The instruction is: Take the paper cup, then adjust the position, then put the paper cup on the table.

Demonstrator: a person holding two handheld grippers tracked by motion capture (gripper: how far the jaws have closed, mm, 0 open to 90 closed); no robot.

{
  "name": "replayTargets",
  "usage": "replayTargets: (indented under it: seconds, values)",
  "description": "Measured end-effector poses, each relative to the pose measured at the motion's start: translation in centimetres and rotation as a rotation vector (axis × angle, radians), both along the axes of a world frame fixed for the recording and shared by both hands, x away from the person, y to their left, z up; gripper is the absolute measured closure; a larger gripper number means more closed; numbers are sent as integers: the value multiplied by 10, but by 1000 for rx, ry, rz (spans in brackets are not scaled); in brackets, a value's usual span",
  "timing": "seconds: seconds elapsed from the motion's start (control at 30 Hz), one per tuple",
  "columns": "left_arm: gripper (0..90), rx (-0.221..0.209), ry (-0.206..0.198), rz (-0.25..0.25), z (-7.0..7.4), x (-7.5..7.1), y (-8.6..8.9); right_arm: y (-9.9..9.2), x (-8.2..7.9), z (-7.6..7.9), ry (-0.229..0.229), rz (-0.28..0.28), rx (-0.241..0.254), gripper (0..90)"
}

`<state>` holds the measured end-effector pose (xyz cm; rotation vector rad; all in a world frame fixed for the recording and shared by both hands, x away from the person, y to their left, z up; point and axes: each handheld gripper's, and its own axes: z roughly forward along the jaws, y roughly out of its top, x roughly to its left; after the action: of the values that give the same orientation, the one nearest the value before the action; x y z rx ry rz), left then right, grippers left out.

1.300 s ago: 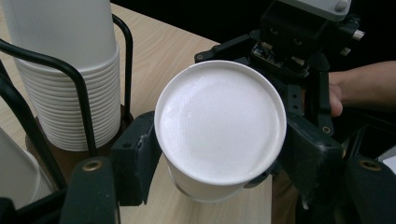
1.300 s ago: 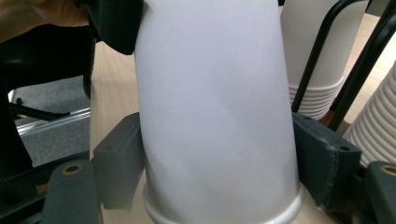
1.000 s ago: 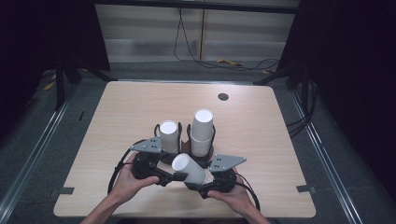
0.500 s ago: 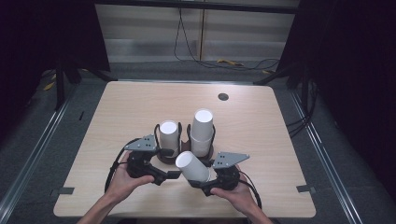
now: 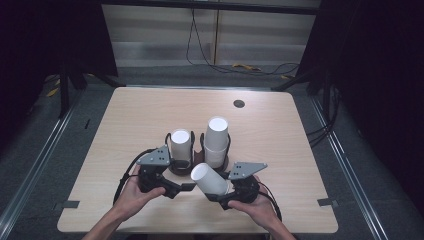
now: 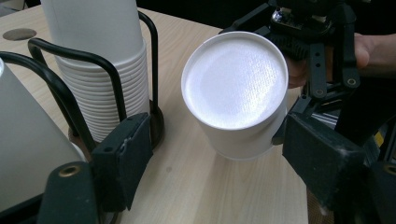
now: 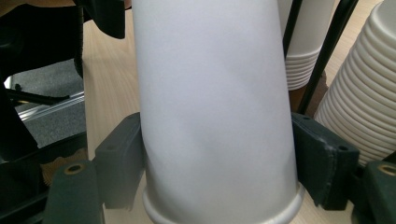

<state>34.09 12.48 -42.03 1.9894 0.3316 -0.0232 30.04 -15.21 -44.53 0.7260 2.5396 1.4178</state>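
**White cup held between two grippers at the low middle of the table**

Dark curtains and a grey floor surround the light wooden table (image 5: pixel 125 120), which takes the centre of the high view. A small dark round spot (image 5: pixel 239 104) sits on the table in the upper right part.

Near the middle of the frame stand two stacks of white paper cups, each inside a black wire holder. The taller stack (image 5: pixel 217 140) is on the right, the shorter stack (image 5: pixel 180 146) is just beside it on the left.

Below the stacks, at the lower middle of the frame, the right gripper (image 5: pixel 226 189) holds a single white cup (image 5: pixel 210 180). The cup lies tilted, with its closed bottom pointing to the upper left. In the right gripper view both black pads press on the cup's wall near the rim, so the grip is firm.

The left gripper (image 6: pixel 219 158) is at the lower left of the high view. Its jaws have just been closing, after opening wider a moment before. In the left gripper view the cup's bottom end sits between the jaws; the right pad is at the cup's wall, the left pad is apart from it.
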Motion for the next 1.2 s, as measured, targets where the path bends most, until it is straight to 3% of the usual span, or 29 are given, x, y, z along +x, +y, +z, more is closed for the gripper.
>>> replayTargets:
  seconds: [0.13,0.67,0.9,0.97,1.13,1.2]
  values:
    - [221,0,33,-17,0,3,1,1,3,1,29,12,-46,254]
    - [182,54,-8,-32,1,0,3,12,12,7,72,94,-135,256]
    - [163,63,18,-51,1,4,5,20,18,7,88,122,-204,257]
    - [197,70,18,-53,1,4,5,21,19,7,90,127,-214,257]
    - [184,82,82,-54,2,9,7,24,20,9,89,136,-267,257]
    - [185,94,73,-52,1,9,6,23,20,9,84,136,-282,257]
